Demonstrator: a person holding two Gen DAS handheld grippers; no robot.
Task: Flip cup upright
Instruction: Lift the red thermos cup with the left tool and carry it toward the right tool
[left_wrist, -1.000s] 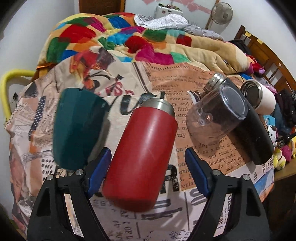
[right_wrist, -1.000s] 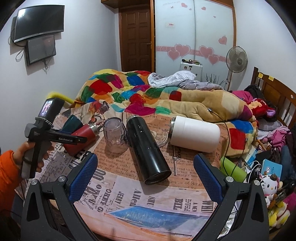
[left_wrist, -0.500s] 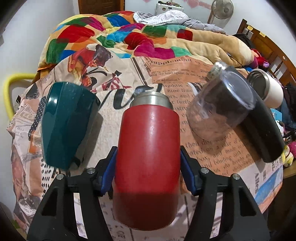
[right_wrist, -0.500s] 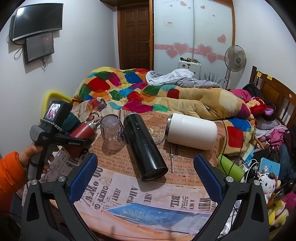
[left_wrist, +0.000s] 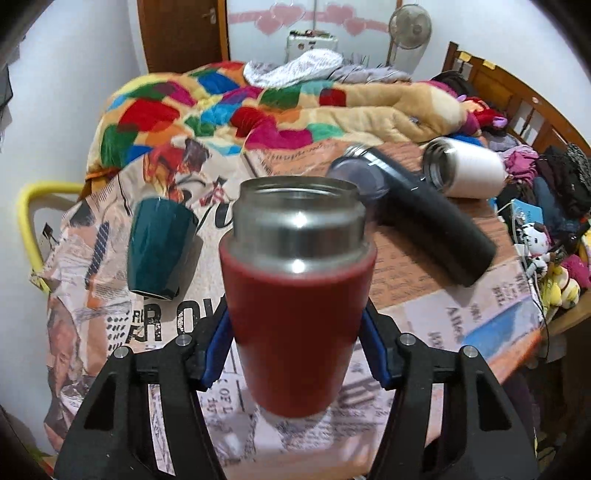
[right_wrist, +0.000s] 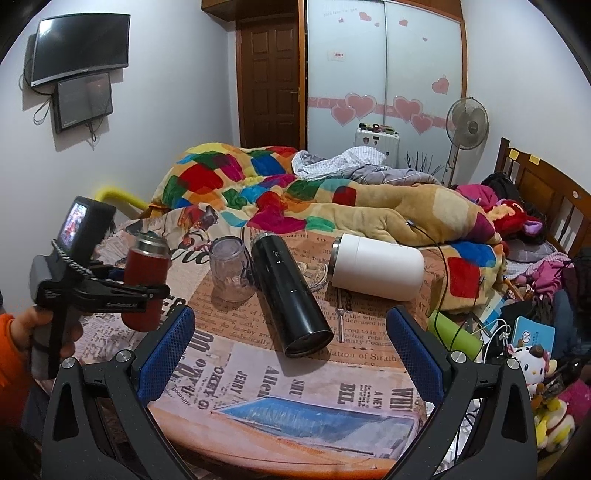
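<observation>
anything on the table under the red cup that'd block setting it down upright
Nothing visible does. The left gripper holds the red cup upright over bare tablecloth; the green cup and black flask lie off to its sides.

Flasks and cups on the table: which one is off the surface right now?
The red flask, clamped upright between the left tongs, steel mouth up. The black flask and white flask lie on their sides; the green cup sits mouth-down.
</observation>
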